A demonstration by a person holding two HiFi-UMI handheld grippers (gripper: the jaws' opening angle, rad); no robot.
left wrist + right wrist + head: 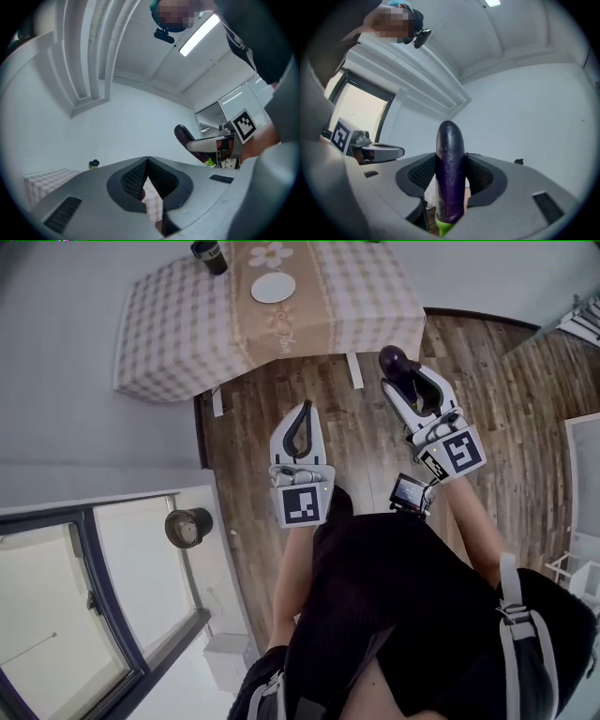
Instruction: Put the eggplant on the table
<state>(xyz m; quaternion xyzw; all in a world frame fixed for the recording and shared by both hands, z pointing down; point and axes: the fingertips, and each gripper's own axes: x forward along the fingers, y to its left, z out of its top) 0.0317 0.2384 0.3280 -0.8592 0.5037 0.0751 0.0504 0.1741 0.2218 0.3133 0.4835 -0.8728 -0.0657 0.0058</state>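
The right gripper [412,382] pinches the dark eggplant [450,173] between its jaws, the green stem end toward the hand. The left gripper [302,420] has its jaws pressed together with nothing between them. Both are above the wooden floor [347,442], near the checked table [173,320].

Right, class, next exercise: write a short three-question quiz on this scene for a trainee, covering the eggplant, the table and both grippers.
1. True or false: the eggplant already lies on the table.
2. What sits on the table? A) a plate B) a laptop C) a book.
3. Fill in: the left gripper is shut and holds ____.
Key: 1 false, the right gripper holds it; 2 A; 3 nothing.
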